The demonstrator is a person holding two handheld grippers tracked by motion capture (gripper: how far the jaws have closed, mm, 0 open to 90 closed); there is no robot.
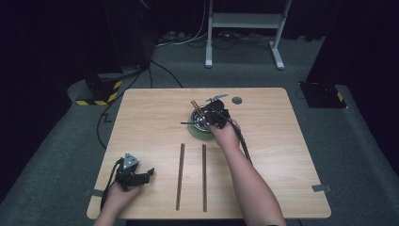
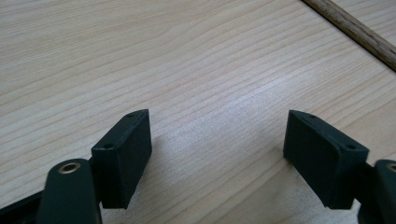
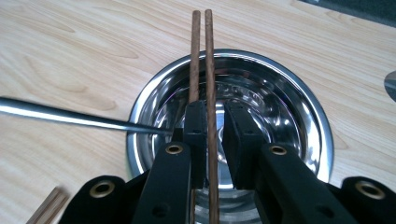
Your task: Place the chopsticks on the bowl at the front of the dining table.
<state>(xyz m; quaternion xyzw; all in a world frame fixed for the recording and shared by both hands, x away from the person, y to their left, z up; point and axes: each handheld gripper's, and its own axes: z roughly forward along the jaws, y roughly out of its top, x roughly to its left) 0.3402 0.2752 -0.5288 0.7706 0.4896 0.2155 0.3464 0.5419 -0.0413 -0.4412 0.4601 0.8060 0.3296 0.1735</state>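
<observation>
Chopsticks going into the steel bowl: two in hand, two left.
Right gripper (image 3: 210, 135) fingers grasp a chopstick pair (image 3: 201, 60) over the steel bowl (image 1: 201, 123), worktop centre; two loose chopsticks (image 1: 192, 176) lie at 6 o'clock; left gripper (image 2: 217, 154), released, rests at 7 o'clock.

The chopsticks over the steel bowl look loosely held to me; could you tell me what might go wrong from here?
1. The right gripper has two chopsticks between its jaws with a gap showing beside them, so they may slip or splay as they go into the bowl.
2. A metal utensil already leans over the rim; a knock could flip it out.
3. The bowl sits on a green mat and might slide if pushed.
</observation>
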